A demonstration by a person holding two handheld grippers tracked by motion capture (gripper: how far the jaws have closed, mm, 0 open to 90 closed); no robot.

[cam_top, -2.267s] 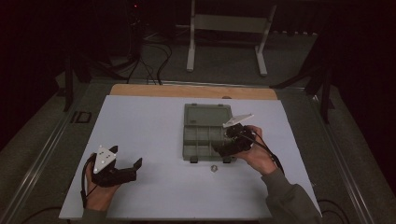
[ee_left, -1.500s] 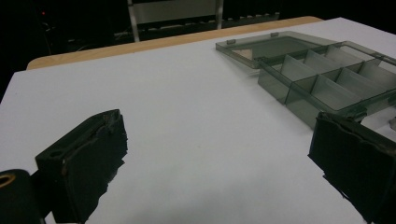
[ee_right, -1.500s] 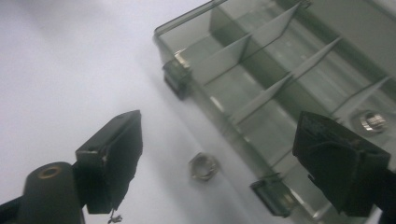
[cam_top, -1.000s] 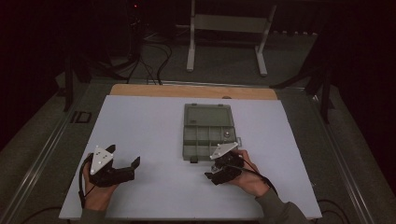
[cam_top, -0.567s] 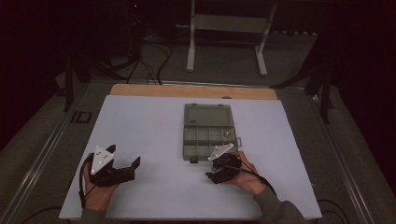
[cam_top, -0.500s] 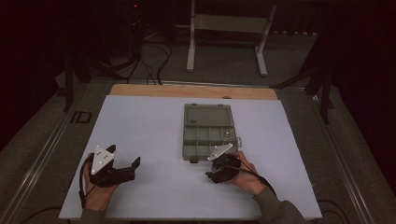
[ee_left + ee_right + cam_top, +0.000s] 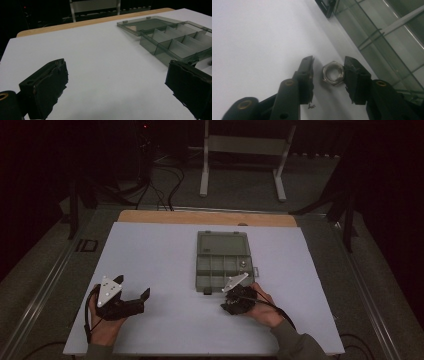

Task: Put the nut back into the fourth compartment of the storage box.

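High view: the right gripper [image 7: 239,301] sits at 6 o'clock of the open organizer box [image 7: 223,261], just off its near edge; the left gripper [image 7: 122,301] rests well apart on bare white table [image 7: 160,255].

Left gripper view: jaws stand wide, holding nothing.

Right gripper view: jaws have just been closing around a hex nut [image 7: 333,73] lying flat on the table; the right pad touches it, the left stands just clear.

Open white mat [image 7: 165,255] leftward; compartment box [image 7: 222,255] close behind nut [image 7: 333,73].

One nut [image 7: 333,73] is seen on the sheet [image 7: 165,255]. One box [image 7: 222,262] is counted (lid open, several compartments). Two grippers are held, the left [image 7: 131,301] and the right [image 7: 329,67]. One stand [image 7: 242,147] is seen beyond the table.
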